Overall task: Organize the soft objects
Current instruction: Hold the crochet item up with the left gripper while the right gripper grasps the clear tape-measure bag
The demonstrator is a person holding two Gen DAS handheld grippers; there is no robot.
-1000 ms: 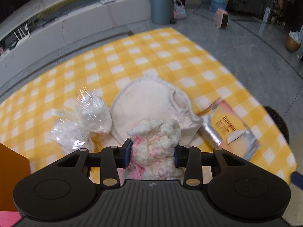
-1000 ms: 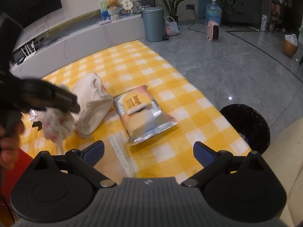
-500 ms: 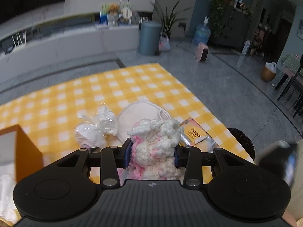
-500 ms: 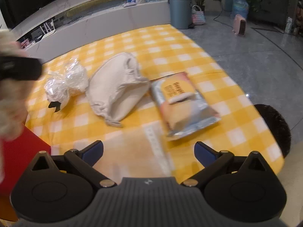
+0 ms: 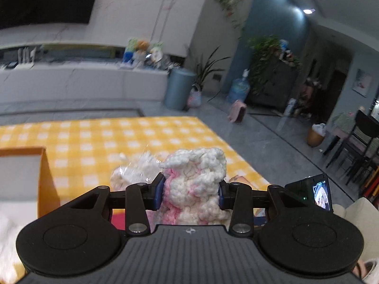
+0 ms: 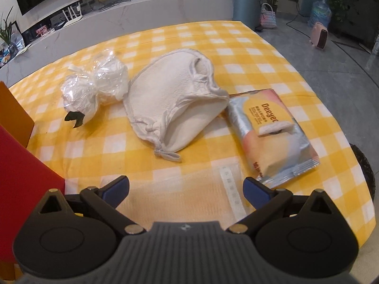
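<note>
An orange box (image 5: 46, 177) at the left edge is cut off; white stuff shows blurred below it, unidentifiable. The left gripper (image 5: 191, 190) has its fingers clamped on a pink-and-white fluffy toy (image 5: 195, 184), raised above the checked worktop (image 5: 106, 137). Only the right view shows the cloth bag (image 6: 175, 99), plastic-wrapped bundle (image 6: 94, 85), wipes pack (image 6: 272, 132) and clear pouch (image 6: 187, 198) clearly. The right gripper (image 6: 186, 189) hangs over that pouch, fingers wide apart, empty.

left gripper (image 5: 190, 193): clamped on pink-white knit (image 5: 194, 179) | above yellow checked cloth (image 5: 99, 139)
</note>
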